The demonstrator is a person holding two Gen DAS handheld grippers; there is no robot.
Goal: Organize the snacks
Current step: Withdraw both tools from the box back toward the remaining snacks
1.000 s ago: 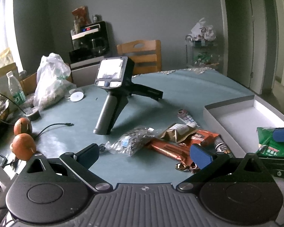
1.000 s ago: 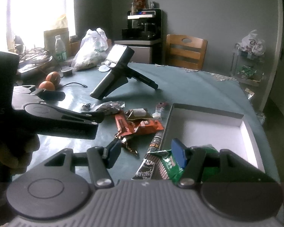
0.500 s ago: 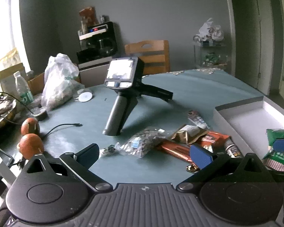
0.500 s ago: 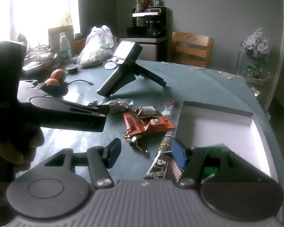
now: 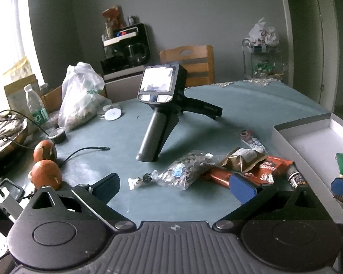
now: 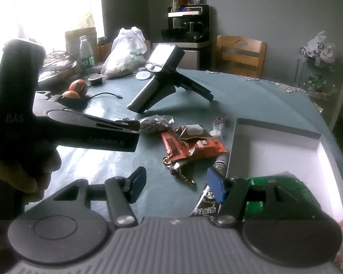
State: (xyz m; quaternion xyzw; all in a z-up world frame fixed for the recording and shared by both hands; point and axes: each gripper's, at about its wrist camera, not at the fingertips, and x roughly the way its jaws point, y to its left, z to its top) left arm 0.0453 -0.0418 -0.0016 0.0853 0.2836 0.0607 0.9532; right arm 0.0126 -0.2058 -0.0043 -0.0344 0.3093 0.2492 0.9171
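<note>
Snacks (image 6: 189, 146) lie heaped on the table (image 5: 251, 114) beside the box (image 6: 274, 150), one green packet (image 6: 285, 189) already inside, while both grippers, left gripper (image 5: 175, 186) and right gripper (image 6: 176, 186), have pulled back, jaws apart and empty.

On the table (image 5: 251, 105), the snacks (image 5: 219, 169) are heaped left of the box (image 5: 313, 141). A handheld device (image 5: 162, 109) is stood behind them. Two oranges (image 5: 44, 162) are placed far left, before a bag (image 5: 80, 98).
</note>
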